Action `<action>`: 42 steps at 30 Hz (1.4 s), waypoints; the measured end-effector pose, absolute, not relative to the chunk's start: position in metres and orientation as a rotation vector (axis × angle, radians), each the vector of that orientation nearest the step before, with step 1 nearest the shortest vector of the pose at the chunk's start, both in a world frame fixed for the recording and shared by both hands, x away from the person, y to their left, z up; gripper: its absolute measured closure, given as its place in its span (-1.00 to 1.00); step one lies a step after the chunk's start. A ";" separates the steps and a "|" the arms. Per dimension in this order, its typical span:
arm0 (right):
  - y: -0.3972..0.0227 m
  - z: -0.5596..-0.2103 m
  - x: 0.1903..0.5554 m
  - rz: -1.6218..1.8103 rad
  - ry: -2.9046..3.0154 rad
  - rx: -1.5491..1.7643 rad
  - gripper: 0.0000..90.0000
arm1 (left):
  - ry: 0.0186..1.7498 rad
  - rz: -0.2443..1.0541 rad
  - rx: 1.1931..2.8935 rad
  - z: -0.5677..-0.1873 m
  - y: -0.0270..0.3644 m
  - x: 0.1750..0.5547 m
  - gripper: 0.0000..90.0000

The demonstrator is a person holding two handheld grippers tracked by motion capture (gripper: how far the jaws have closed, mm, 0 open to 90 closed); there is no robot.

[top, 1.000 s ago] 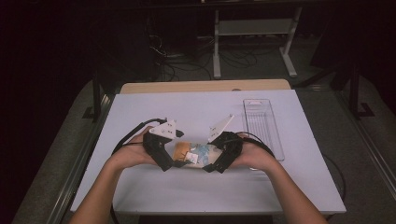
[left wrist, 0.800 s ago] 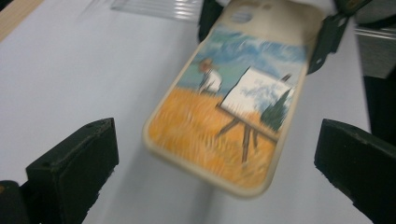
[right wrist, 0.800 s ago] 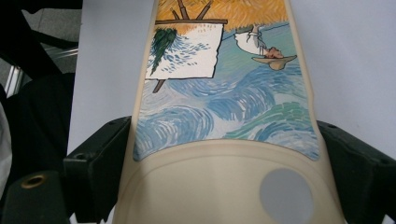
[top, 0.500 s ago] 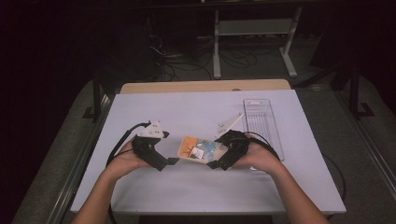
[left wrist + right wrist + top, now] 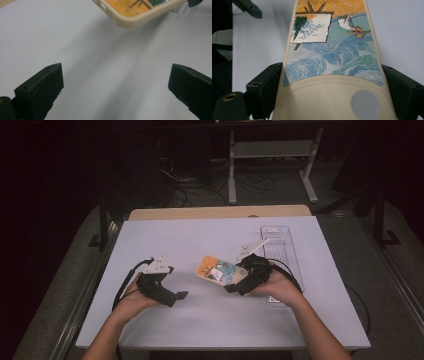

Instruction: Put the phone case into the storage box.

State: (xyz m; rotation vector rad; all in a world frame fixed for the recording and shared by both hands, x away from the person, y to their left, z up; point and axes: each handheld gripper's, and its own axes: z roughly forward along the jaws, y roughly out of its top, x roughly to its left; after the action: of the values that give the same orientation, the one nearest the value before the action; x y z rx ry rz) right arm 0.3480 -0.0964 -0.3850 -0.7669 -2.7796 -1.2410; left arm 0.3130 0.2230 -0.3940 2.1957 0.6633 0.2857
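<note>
A: Nearest us, what have we got in the right gripper (image 5: 231, 287)?

B: The phone case (image 5: 332, 62). In the right gripper view our two jaws press its cream side walls from either flank near one end, so they are closed on it. The painted panel runs away from us, orange at the far end.

A: And where does the case sit over the table (image 5: 210, 320)?

B: In the high view the case (image 5: 218, 270) is just right of the table's middle, tilted, its orange end toward our left hand. It casts a shadow in the left gripper view, so we judge it lifted, though we cannot tell whether the near end touches.

A: The left gripper (image 5: 181, 295)?

B: Spread wide, holding nothing. Its own view shows bare table between the jaws and the case's cream corner (image 5: 130, 21) ahead, apart from both. Our left forearm comes in low, wrist turned so the jaws point right at the case.

A: So which step are we in?

B: We judge it a one-handed hold, the right hand carrying the case alone. Farther off, a clear tray (image 5: 281, 250) lies just beyond the right hand.

A: What does the next move call for?

B: A steady grip on the slick walls, and keeping the case level.
</note>
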 end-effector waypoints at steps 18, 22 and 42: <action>-0.103 -0.388 0.355 -1.276 -2.762 -0.891 -0.76 | 0.750 0.293 2.171 -0.413 0.220 0.305 -1.00; -0.103 -0.388 0.355 -1.271 -2.764 -0.897 -0.76 | 0.748 0.291 2.173 -0.413 0.219 0.304 -1.00; -0.105 -0.391 0.354 -1.258 -2.726 -0.951 -0.76 | 0.688 0.407 2.151 -0.413 0.216 0.301 -1.00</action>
State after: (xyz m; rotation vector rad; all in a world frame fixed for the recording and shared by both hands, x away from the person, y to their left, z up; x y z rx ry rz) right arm 0.3543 -0.1053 -0.3907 -0.9508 -2.7256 -1.2576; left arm 0.3012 0.2164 -0.4134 2.1507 0.6880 0.4072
